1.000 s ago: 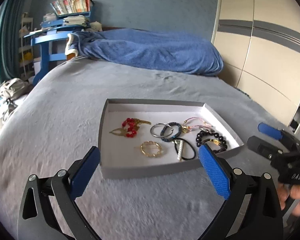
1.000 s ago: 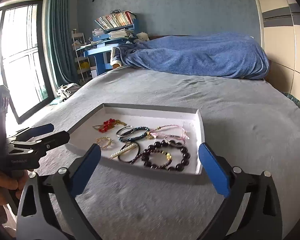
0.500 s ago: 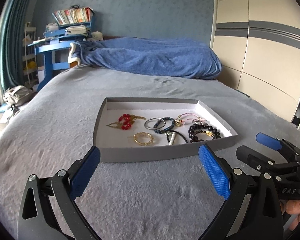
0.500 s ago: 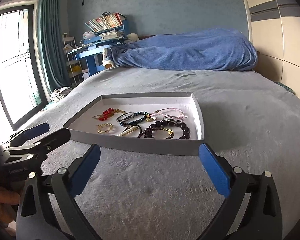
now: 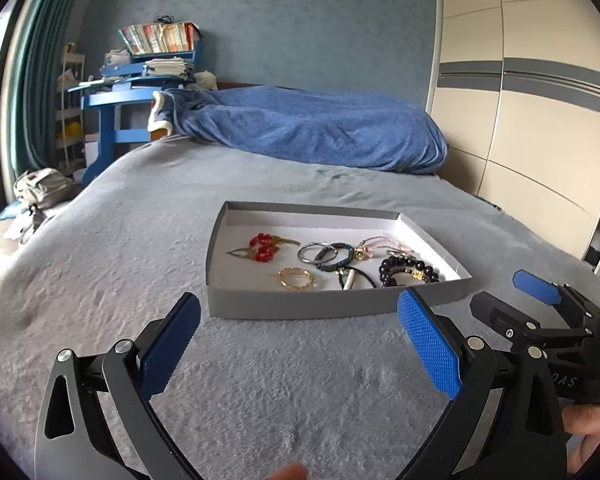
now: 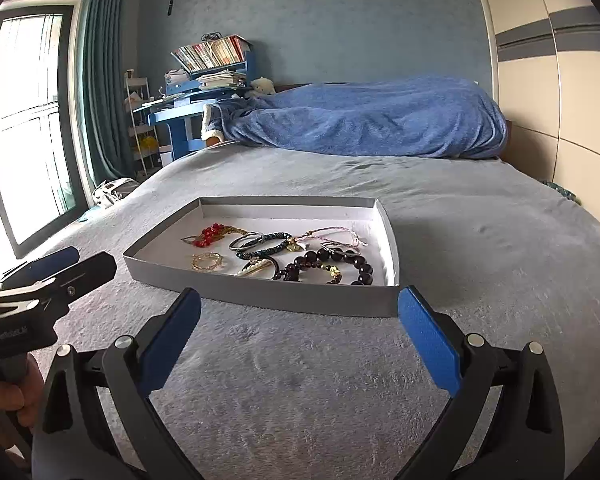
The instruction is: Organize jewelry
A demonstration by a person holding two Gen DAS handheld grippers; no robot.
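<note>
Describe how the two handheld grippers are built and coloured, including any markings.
The left gripper and right gripper match: black angular frames with silver bolts and cut-out slots, and textured blue pads on the fingers. White lettering marks each body. No cables or sleeves show.

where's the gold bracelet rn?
In the grey tray on the bed, the gold bracelet lies near the front wall, left of the pearl clip and in front of the red bead piece. Neither hand-held gripper touches it.

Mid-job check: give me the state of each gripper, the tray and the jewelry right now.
left gripper: open, empty, short of the tray
right gripper: open, empty, short of the tray
tray: lidless, flat on the bed
black bead bracelet: lying in the tray
gold bracelet: lying in the tray
</note>
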